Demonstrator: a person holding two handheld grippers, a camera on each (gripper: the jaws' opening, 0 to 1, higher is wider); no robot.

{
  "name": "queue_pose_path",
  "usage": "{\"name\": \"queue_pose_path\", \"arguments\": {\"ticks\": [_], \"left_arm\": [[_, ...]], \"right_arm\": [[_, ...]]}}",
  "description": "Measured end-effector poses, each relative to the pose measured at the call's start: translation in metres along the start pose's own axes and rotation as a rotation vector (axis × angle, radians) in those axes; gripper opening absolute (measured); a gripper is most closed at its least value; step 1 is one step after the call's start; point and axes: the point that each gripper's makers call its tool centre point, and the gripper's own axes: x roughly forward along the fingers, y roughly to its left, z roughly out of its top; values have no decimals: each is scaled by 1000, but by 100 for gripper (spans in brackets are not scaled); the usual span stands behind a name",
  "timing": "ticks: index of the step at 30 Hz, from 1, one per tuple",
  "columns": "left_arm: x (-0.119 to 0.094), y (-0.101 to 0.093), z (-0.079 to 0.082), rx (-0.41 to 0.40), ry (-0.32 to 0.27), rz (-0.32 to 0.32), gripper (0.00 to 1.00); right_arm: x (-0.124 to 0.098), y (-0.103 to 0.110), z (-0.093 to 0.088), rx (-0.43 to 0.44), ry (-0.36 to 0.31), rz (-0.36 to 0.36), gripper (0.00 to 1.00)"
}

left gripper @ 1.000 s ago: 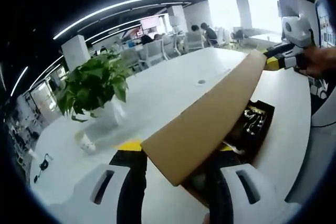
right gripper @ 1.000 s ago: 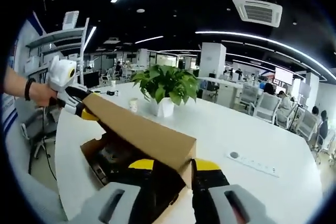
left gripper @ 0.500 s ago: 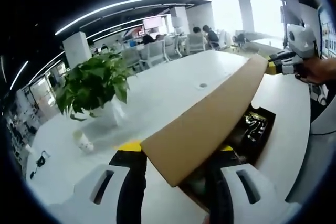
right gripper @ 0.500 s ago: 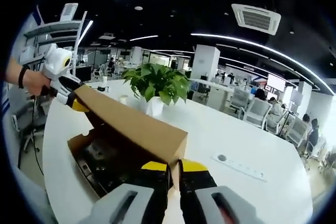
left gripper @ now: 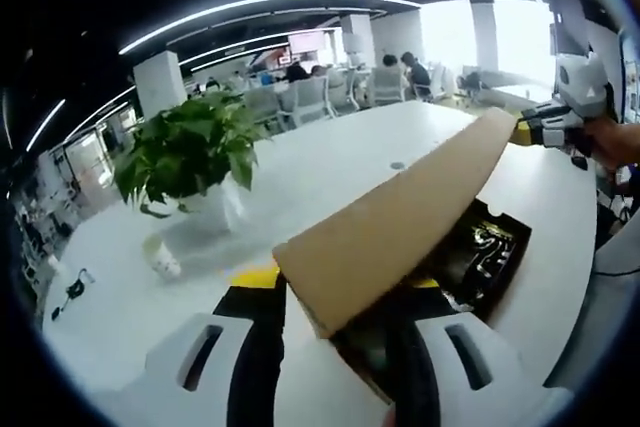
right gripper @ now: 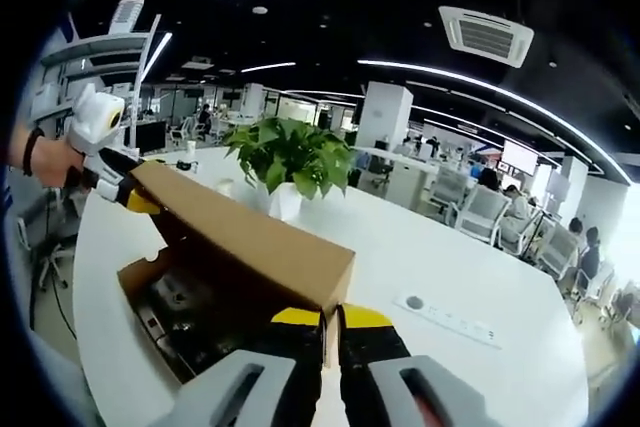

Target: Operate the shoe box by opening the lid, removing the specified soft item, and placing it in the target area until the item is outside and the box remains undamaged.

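The brown cardboard shoe box lid (left gripper: 400, 227) is lifted at a slant over the open box (left gripper: 512, 269). Dark contents (left gripper: 485, 242) with light markings lie inside; I cannot tell what they are. My left gripper (left gripper: 340, 282) holds one end of the lid, with the lid's corner between its yellow-tipped jaws. My right gripper (left gripper: 540, 127) holds the far end. In the right gripper view the lid (right gripper: 240, 232) runs from my right gripper (right gripper: 330, 319), shut on its near edge, to the left gripper (right gripper: 125, 187) held by a hand. The box (right gripper: 135, 277) sits below.
The box rests on a large white table (left gripper: 330, 162). A potted green plant (left gripper: 190, 152) and a small paper cup (left gripper: 162, 262) stand beyond the box. A power socket (right gripper: 440, 312) is set in the tabletop. Office chairs and people sit far behind.
My right gripper's jaws have drawn together onto the lid's edge. The lid has stayed raised between both grippers, and both views have shifted slightly.
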Motion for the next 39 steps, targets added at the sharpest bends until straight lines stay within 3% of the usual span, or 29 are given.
{"name": "queue_pose_path", "arguments": {"ticks": [5,9,16,24,34,39], "left_arm": [[-3,9,-14,-19,25,31,31],[-6,17,-15,-60,26,66,19],[-4,19,-11,-102,11,78,9],[0,25,-6,-142,-13,94,7],[7,33,-2,-119,-41,134,4],[12,38,0,-178,-43,120,4]], "right_arm": [[2,-2,2,10,2,-5,0],[3,-4,2,11,4,-6,0],[3,-5,3,26,2,-3,0],[4,-5,5,42,8,-7,0],[3,-3,5,71,22,-21,0],[-2,-1,5,73,30,-23,0]]}}
